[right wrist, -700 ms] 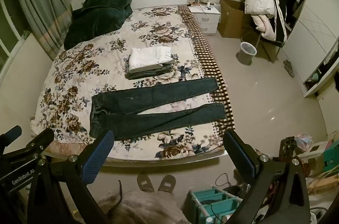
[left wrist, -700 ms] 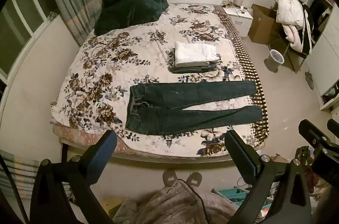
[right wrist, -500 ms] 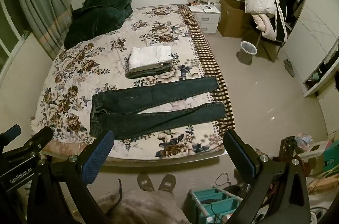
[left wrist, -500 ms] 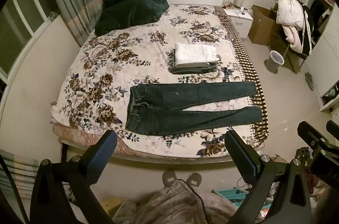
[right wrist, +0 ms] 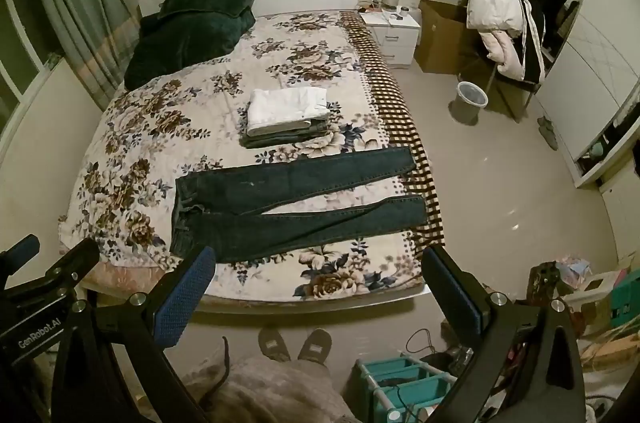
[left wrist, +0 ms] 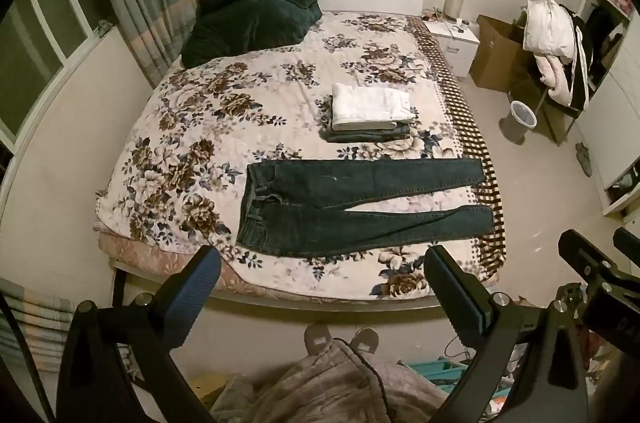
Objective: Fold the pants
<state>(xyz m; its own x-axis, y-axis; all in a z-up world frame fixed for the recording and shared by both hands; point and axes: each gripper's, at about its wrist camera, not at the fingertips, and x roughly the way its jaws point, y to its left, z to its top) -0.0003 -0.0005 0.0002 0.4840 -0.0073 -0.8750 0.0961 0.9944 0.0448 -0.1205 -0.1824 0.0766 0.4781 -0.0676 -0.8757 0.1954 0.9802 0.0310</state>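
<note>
A wide bed [left wrist: 208, 127] under a cream quilt printed with brown and blue flowers fills most of both views, its white headboard at the far wall and a brown-checked border down its right side. At the far left corner lies a heap of dark green plush bedding [left wrist: 256, 11], pushed back, probably to leave the quilt free as a work surface. A pair of dark blue denim jeans [left wrist: 352, 207] lies flat across the near part of the bed, waistband to the left, the two legs reaching right and parted in a narrow V, with the hems on the checked border. Laid out like this, the pants look ready for a first fold, one leg over the other; no fold has been made yet. Just beyond the jeans sits a small stack of folded clothes [right wrist: 286, 117], a white piece on top of darker ones, apparently finished work set clear of the folding space; what the darker pieces are I cannot quite tell from here.

Both tools hang above the floor on the near side of the bed, well apart from the cloth. The left hand-held gripper [left wrist: 320, 263] has its blue-padded jaws spread wide with nothing between them, and the right hand-held gripper [right wrist: 320, 263] stands likewise, wide and empty. Below them show the person's slippered feet.
</note>
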